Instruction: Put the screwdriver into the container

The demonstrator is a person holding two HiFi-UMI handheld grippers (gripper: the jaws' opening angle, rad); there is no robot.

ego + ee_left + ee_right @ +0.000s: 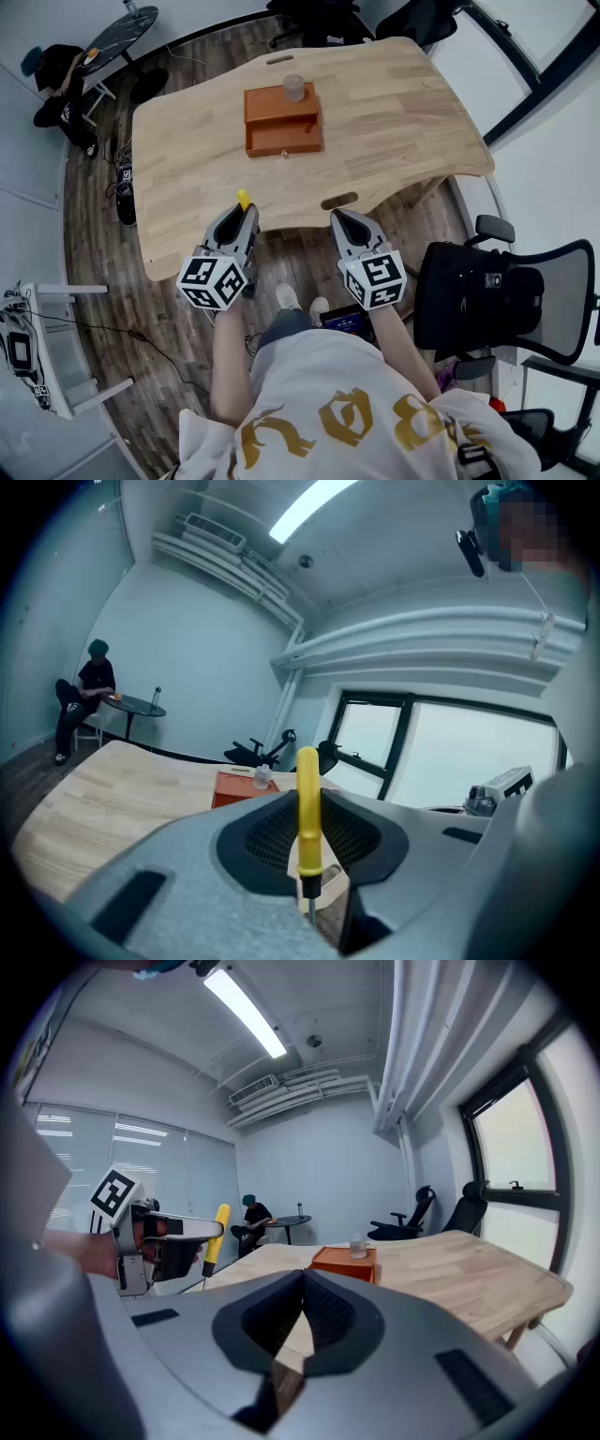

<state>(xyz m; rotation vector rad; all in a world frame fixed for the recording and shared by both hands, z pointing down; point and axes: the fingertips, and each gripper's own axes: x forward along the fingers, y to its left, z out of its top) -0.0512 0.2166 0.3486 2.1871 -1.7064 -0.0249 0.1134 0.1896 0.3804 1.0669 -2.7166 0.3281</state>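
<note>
The yellow screwdriver (307, 808) is clamped upright in the left gripper (242, 214) at the near edge of the table (403, 103); beside it, the jaws of the right gripper (347, 223) are pressed together with nothing between them. Farther off, the orange container (281, 127) is seen on the table, well apart from the screwdriver, with a small clear cup (294, 87) at its far side.
</note>
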